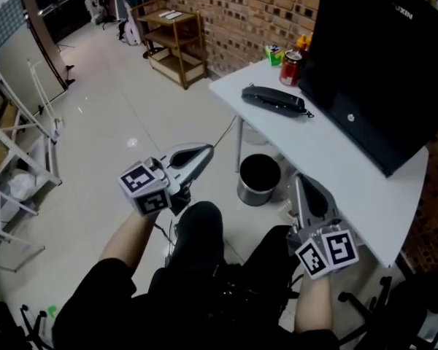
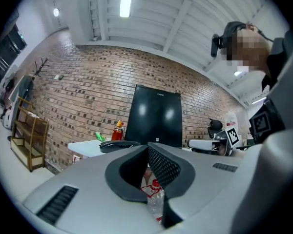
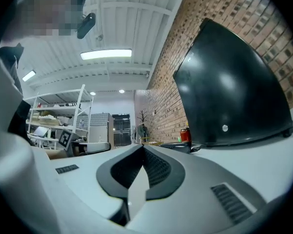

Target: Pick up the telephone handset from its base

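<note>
Left gripper (image 1: 206, 151): clenched and empty. In the left gripper view I see the two tips (image 2: 147, 146) pressed together with nothing caught between them.
Right gripper (image 1: 300, 180): clenched and empty. In the right gripper view I see its tips (image 3: 143, 146) meeting in a closed line.
Telephone handset (image 1: 271, 95): lies flat on its base (image 1: 290, 110), at the far left part of the white table (image 1: 328, 159). At this size I read the two as one long black shape.
Handset relative to left gripper: ahead of the tips and to their right in the head view, well apart. This gripper hangs over the floor, clear of the table. Its own view shows the handset (image 2: 118, 145) just left of the closed tips and far beyond them.
Handset relative to right gripper: ahead and slightly left, well apart. This gripper sits at the table's near edge. Its own view shows the handset (image 3: 178, 145) just right of the tips, in the distance.
Contact: neither gripper touches the handset, the base or the table.
Monitor (image 1: 379, 64): large and black, standing on the table to the right of the handset.
Red can (image 1: 290, 68): upright behind the handset, near the monitor's left edge.
Bin (image 1: 259, 179): round and dark inside, on the floor under the table, between the two grippers in the head view.
</note>
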Available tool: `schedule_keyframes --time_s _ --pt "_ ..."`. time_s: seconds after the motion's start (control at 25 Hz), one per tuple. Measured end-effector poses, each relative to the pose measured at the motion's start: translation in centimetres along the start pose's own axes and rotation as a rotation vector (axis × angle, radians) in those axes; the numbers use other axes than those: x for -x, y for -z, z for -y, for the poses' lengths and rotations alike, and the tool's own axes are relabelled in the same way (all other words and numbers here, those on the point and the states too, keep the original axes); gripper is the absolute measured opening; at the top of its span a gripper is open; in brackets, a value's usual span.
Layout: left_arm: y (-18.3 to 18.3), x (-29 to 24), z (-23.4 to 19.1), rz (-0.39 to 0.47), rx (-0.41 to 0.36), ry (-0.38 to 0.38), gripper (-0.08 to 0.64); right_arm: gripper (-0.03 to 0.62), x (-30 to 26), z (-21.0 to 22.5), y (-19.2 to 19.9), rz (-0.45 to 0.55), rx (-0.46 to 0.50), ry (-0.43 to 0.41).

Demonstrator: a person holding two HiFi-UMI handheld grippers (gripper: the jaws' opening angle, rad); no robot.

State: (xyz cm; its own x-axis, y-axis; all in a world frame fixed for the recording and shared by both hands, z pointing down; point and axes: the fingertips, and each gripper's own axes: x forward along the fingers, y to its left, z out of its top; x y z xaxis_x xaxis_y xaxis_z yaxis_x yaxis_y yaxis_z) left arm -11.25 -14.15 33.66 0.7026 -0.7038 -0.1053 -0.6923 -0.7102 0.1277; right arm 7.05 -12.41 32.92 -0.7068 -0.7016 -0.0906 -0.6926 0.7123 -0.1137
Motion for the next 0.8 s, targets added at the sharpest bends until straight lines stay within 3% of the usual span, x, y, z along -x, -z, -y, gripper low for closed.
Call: schedule_keyframes --time_s 0.2,0.4,0.6,0.8 --pt "-1.4 -4.8 -1.8 -0.016 -0.029 0.103 0.0 0.011 -1.6 1.6 -0.2 -0.005 0.049 0.041" --pt "-2.7 -9.3 -4.7 -0.109 -0.172 0.22 0.0 0.011 -3.0 3.0 -0.5 0.007 0.066 0.074" --pt "-4.2 -12.8 -6.9 -0.127 -0.207 0.314 0.0 0.011 -4.4 4.0 -0.8 0.013 0.1 0.11" --pt "-3.3 -16.4 -7.9 -0.24 -0.345 0.421 0.0 0.011 -5.5 5.1 -1.0 0.014 0.105 0.146"
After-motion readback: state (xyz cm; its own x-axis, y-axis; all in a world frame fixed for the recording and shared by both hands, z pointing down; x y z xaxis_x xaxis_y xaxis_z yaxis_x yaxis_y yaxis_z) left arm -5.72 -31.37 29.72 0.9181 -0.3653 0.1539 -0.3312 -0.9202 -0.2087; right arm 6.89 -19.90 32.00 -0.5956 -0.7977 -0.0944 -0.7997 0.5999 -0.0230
